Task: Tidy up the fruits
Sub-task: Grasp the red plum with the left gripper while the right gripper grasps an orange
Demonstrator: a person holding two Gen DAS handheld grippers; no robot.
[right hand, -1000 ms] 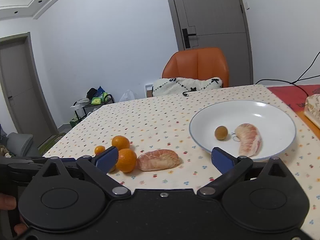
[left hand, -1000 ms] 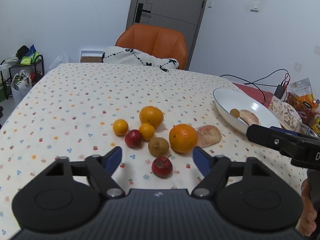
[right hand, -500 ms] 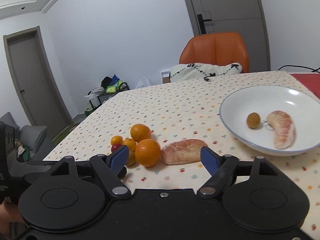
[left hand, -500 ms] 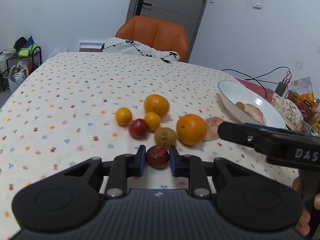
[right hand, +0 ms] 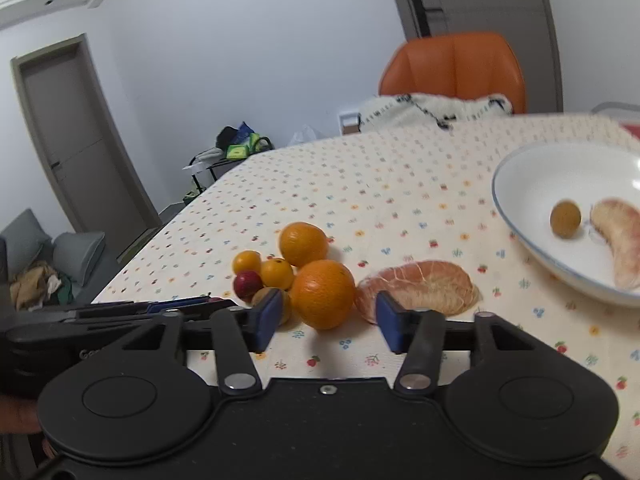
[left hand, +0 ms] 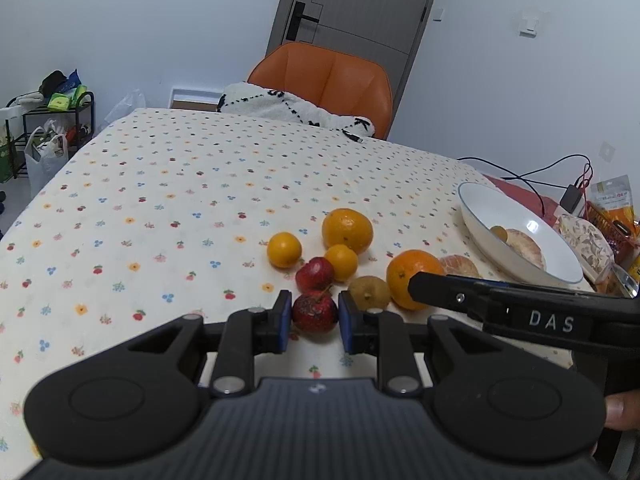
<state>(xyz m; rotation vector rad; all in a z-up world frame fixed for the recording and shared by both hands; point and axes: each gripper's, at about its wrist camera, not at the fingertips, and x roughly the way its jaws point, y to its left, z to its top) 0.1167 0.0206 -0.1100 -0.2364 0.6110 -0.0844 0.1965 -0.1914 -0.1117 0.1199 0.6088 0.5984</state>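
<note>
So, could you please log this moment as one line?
left gripper: shut on red fruit | right gripper: open, at large orange | plate: two items

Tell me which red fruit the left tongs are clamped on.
The nearer red fruit, stem up, between the left tongs; the other red fruit sits behind it, untouched.

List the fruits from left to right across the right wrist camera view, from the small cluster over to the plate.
small orange → red fruit → big orange → peeled pomelo segment on the tablecloth → small brown fruit → pomelo segment, the last two in the white plate.
</note>
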